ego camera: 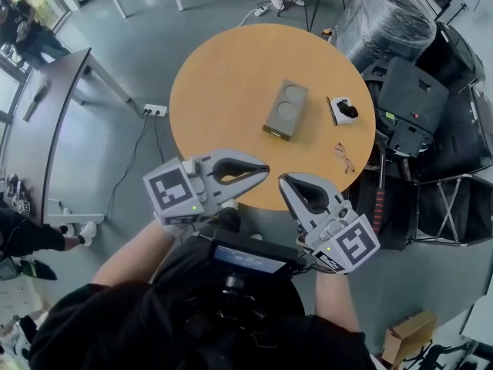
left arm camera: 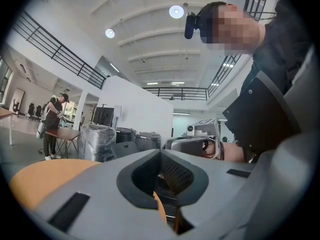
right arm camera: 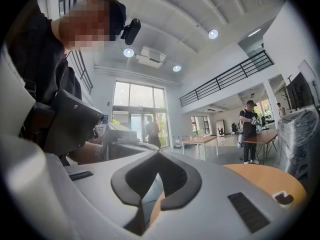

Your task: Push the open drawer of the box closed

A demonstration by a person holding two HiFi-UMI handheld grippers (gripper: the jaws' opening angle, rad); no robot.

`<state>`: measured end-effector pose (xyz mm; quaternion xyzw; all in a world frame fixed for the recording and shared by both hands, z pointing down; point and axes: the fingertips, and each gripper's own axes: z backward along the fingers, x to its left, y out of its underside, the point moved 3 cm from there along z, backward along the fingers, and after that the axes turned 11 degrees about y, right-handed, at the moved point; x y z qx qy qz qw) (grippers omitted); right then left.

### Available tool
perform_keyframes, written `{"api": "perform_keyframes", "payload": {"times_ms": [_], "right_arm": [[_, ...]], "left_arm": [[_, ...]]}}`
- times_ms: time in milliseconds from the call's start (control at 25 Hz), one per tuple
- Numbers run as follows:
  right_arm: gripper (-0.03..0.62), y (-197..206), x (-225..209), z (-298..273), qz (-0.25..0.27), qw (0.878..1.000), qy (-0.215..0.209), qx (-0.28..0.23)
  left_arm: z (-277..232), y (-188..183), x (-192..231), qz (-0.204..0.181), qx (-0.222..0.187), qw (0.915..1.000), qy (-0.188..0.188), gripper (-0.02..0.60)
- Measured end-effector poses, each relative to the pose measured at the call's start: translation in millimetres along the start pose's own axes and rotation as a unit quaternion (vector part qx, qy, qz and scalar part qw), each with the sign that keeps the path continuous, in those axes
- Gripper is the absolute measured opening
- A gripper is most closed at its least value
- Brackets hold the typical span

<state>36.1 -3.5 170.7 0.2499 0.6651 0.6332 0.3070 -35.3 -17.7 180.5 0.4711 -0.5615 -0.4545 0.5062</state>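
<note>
A grey box [ego camera: 285,110] with two round recesses on top lies on the round wooden table [ego camera: 223,83], right of centre. Its near short end [ego camera: 277,134] looks darker; I cannot tell how far the drawer stands out. My left gripper [ego camera: 265,169] and right gripper [ego camera: 283,180] hover at the table's near edge, well short of the box. Their tips point toward each other. Both are shut with nothing between the jaws. In the left gripper view the jaws [left arm camera: 161,152] meet, with the right gripper [left arm camera: 197,143] beyond them. In the right gripper view the jaws [right arm camera: 159,154] meet too.
A small white-and-black item [ego camera: 343,109] and a pair of glasses [ego camera: 343,157] lie near the table's right edge. Black wrapped goods [ego camera: 385,18] and black equipment [ego camera: 416,106] crowd the right side. A power strip [ego camera: 155,110] lies on the floor at the left, next to a grey desk [ego camera: 46,106].
</note>
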Motion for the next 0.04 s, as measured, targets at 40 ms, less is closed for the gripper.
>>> {"api": "perform_keyframes", "payload": {"times_ms": [40], "right_arm": [[0.005, 0.3, 1.8, 0.4, 0.000, 1.000, -0.001, 0.000]], "left_arm": [[0.3, 1.1, -1.7, 0.000, -0.001, 1.0000, 0.001, 0.025]]}}
